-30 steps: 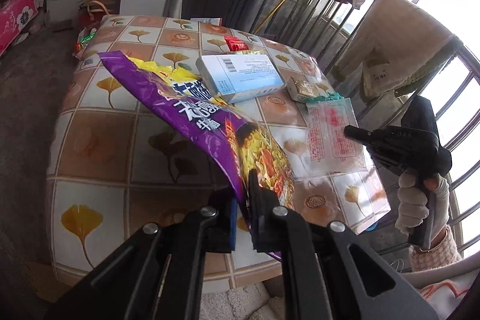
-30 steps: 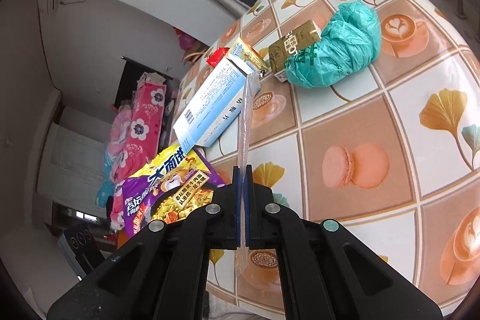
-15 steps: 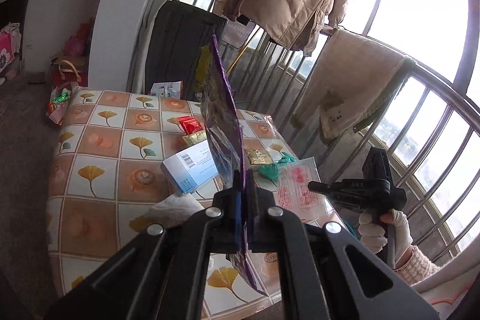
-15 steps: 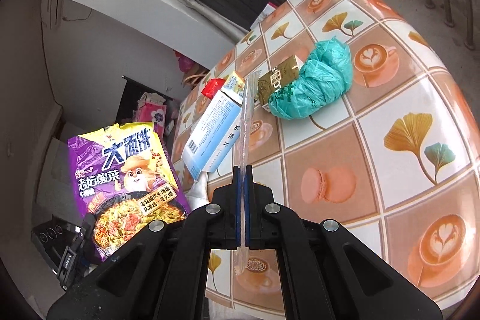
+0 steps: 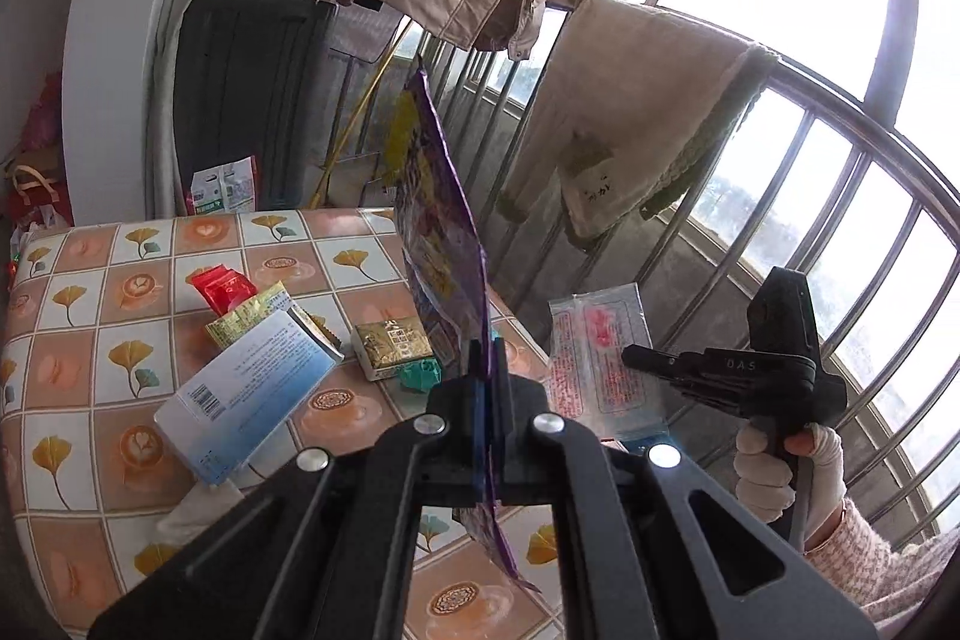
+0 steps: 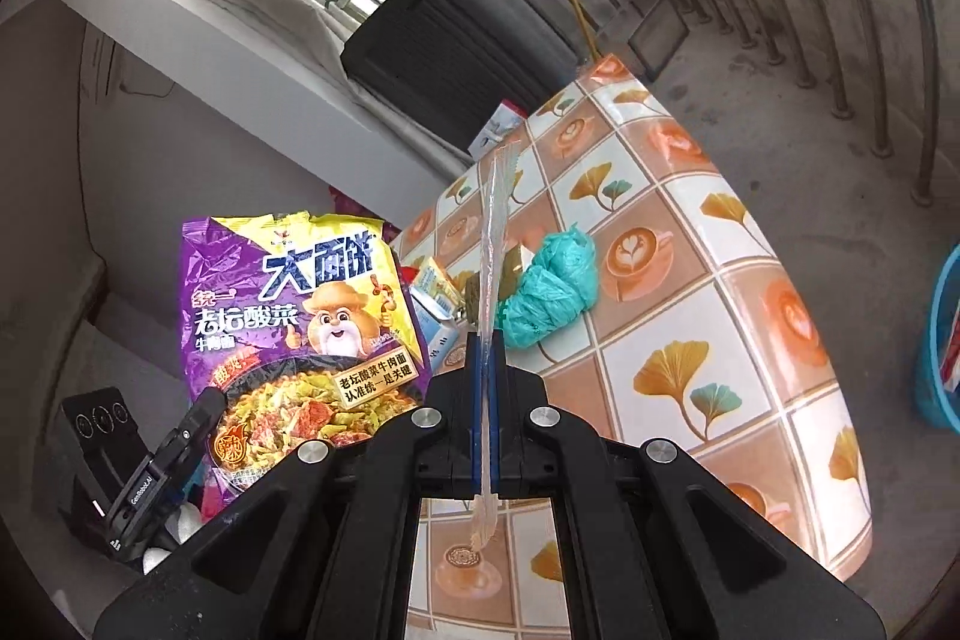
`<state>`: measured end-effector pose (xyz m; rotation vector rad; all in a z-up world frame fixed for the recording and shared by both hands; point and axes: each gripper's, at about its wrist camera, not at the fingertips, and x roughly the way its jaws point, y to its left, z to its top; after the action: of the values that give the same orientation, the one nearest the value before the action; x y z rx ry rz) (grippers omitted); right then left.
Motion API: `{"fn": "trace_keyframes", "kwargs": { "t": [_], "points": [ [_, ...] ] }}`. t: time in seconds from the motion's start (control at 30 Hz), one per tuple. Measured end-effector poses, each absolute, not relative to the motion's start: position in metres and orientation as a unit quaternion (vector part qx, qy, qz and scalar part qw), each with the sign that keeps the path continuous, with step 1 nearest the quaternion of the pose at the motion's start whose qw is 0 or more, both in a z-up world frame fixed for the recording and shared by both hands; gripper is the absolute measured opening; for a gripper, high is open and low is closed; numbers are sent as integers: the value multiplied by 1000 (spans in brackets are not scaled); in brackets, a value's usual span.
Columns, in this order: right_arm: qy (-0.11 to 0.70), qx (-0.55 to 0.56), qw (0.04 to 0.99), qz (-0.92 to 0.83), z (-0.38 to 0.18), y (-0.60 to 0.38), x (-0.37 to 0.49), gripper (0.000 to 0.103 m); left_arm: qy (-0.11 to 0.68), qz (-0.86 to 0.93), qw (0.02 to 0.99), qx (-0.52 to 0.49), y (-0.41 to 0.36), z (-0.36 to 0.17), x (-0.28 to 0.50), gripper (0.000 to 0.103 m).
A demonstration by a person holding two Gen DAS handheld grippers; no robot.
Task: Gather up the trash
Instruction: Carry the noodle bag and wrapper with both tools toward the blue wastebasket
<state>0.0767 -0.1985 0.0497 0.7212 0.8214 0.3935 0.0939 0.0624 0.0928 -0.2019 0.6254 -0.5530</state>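
My left gripper is shut on a purple noodle bag, held edge-on and upright above the table. The right wrist view shows that bag face-on at the left, with the left gripper at its lower corner. My right gripper is shut on a clear plastic wrapper, also edge-on. From the left wrist view the wrapper with red print hangs flat from the right gripper, held by a gloved hand. On the table lie a white-blue box, a gold packet, a red packet and a teal bag.
The table has a tiled cloth with leaf and coffee-cup prints. A blue bin stands at the far right beyond the table's edge. Metal railings with a hanging towel and jacket run behind. A black case stands behind the table. A crumpled tissue lies near the box.
Both grippers have risen and pulled back from the table with their loads. The noodle bag turned from lying slantwise to standing upright and edge-on. The blue bin has come into the right view.
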Motion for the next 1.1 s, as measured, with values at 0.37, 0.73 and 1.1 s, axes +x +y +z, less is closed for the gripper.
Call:
{"fn": "trace_keyframes", "kwargs": {
  "t": [0.37, 0.73, 1.1],
  "points": [
    [366, 279, 887, 44, 95, -319, 36, 0, 336, -451, 824, -66, -99, 107, 158, 1],
    [416, 330, 840, -111, 7, -432, -5, 0, 449, -535, 716, 1, -317, 28, 177, 1],
    [419, 403, 794, -181, -75, -506, -24, 0, 545, -502, 670, 39, -456, -96, 199, 13]
  ]
}}
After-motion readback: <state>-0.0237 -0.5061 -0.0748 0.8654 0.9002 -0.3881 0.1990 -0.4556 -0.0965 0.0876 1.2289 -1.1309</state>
